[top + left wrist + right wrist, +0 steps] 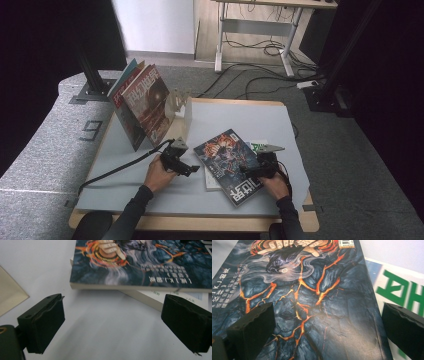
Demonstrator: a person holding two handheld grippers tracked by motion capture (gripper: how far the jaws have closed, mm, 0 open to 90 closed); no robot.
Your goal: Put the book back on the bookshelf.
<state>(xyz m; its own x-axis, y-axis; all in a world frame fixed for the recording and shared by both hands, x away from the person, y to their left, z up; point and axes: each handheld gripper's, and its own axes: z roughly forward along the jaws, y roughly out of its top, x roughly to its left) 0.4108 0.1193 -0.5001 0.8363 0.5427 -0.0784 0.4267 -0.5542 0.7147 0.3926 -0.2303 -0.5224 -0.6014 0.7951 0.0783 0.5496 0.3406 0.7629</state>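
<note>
floor: grey carpet [350,150] around the worktop [240,117] | wall: white panel [152,25] far beyond the jaws | furniture: white-legged desk [260,20] at the back, black cables [260,50] under it | sides: black curtains [45,50] | light: even, soft

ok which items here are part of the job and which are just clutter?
In play: dark-cover book, white book under it, left gripper, right gripper, both open.
Lying about: leaning magazines, clear stand, desk and floor cables behind.
</note>
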